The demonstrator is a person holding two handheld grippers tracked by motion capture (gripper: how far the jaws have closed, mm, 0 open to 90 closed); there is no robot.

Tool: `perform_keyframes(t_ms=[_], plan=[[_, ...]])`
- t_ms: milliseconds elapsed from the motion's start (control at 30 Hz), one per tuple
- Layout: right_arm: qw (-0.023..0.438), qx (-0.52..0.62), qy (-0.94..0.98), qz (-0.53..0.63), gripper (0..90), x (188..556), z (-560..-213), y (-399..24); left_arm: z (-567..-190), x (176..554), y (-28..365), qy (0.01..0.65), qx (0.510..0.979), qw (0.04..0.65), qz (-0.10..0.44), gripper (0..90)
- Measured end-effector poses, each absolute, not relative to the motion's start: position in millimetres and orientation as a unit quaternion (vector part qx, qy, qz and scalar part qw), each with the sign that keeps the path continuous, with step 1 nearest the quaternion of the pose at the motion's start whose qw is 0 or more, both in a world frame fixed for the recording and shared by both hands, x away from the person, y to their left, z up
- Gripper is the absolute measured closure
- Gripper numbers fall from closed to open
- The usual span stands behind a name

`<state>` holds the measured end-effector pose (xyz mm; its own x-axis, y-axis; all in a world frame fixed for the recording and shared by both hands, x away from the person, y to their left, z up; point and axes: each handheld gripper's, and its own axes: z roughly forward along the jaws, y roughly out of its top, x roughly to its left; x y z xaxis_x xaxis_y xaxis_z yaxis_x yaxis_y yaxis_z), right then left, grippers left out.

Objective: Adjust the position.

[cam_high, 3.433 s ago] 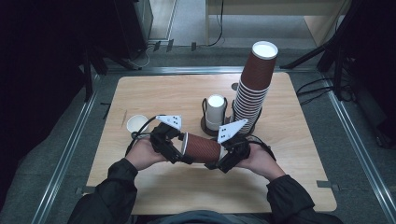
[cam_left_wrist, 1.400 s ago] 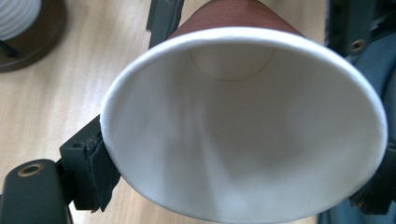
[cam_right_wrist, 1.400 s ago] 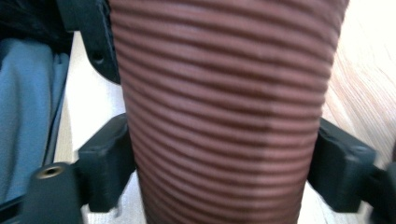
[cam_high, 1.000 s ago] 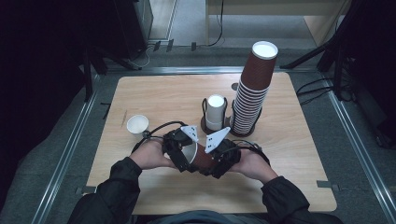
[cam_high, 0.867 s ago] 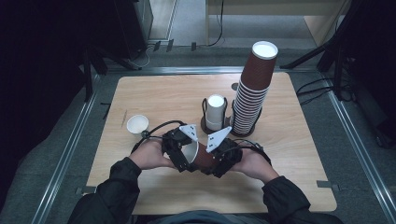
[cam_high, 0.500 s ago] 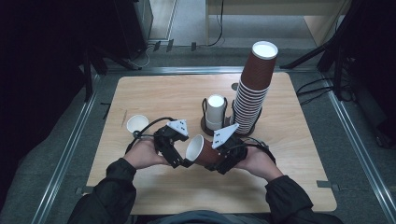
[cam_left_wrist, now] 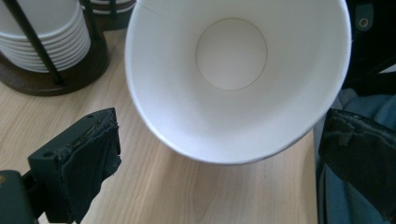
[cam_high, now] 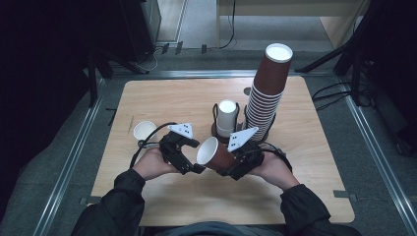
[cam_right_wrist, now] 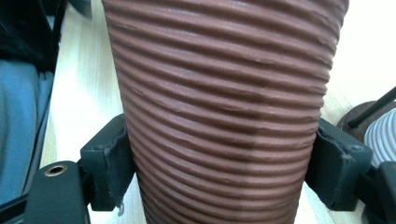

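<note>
Item 1: brown ribbed paper cup with white lining (cam_high: 216, 155), lying tilted above the near middle of the light wooden table (cam_high: 172, 98), its open mouth facing the person's left. In the right gripper view the cup's ribbed wall (cam_right_wrist: 224, 107) is sitting between the 2 black padded jaws, both pads pressing against its sides.

Item 2: right gripper (cam_high: 235, 164), clamping the cup around its body, jaws spread only as far as the cup's width.

Item 3: left gripper (cam_high: 193, 164), sitting just beside the cup's mouth. In the left gripper view the cup's white interior (cam_left_wrist: 233, 70) is facing the camera, and the 2 jaws are standing wide apart to either side of the rim, gripping nothing.

Item 4: tall stack of brown ribbed paper cups (cam_high: 268, 88), standing upside down at the far right of the table.

Item 5: dark wire holder with a stack of white lids (cam_high: 227, 118), standing just left of the tall stack.

Item 6: single small white paper cup (cam_high: 144, 131), standing upright near the left edge, apart from the left gripper.
</note>
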<state>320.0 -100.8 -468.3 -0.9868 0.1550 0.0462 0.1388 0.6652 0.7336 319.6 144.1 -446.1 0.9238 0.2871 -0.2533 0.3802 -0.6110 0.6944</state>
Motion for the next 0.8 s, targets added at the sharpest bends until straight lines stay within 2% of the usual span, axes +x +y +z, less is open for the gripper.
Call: perform_keyframes(t_ms=[733,800], plan=[[-0.006,0.074,0.902,0.425,20.1,317,-469,-93,-445,318,125,0.215,0.871,0.437,-0.056,0.0],[-0.007,0.077,0.902,0.426,20.1,317,-469,-93,-444,317,126,0.217,0.871,0.437,-0.049,4.6]])
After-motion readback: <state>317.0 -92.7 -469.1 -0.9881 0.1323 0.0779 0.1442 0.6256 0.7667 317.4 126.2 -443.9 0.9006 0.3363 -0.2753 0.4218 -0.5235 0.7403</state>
